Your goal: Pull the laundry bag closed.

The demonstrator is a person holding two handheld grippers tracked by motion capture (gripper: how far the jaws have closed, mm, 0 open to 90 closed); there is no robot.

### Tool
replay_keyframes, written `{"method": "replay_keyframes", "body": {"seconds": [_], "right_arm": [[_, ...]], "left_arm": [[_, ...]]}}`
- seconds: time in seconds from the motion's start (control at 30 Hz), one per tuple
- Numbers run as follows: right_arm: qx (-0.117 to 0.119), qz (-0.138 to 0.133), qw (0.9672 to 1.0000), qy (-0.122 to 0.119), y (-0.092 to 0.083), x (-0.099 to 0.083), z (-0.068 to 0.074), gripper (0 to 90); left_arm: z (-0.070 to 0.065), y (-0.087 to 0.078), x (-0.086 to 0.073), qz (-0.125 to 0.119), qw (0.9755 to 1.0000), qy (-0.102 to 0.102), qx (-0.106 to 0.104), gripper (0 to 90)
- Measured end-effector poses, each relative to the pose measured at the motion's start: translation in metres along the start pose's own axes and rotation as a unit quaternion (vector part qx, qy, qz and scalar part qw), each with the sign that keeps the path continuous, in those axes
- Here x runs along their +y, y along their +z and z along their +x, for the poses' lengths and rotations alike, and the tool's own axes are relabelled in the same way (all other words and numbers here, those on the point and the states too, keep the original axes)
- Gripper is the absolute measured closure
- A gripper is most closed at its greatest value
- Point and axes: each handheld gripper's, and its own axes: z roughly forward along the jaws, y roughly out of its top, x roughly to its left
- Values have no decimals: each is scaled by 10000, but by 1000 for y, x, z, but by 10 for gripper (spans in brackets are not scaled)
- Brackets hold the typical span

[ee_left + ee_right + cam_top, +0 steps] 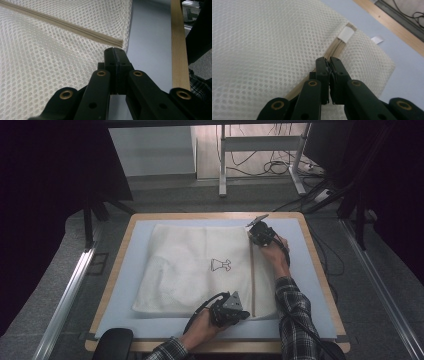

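- The left claw (244,314) sits at the near edge of the white mesh laundry bag (200,265), jaws pressed together at the near end of the beige zipper (75,28); whether mesh is pinched there I cannot tell.
- The bag lies flat on the pale blue mat (127,270) covering the wooden desk (320,265).
- The right claw (256,234) is at the zipper's far end, jaws closed on the zipper pull (329,68), beside a small white tag (345,34).
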Motion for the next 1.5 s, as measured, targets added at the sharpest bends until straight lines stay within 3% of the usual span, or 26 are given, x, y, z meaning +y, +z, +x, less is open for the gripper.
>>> {"method": "replay_keyframes", "body": {"seconds": [0.53,1.33,1.5], "right_arm": [[-134,3,9999,11,6,6,-2,857],[-158,-45,9999,44,16,14,-10,849],[-219,-49,9997,21,19,17,-12,851]], "left_arm": [[-1,0,0,-12,10000,-9,10,900],[-2,0,0,4,10000,57,71,900],[-1,0,0,-29,10000,-13,25,900]]}}
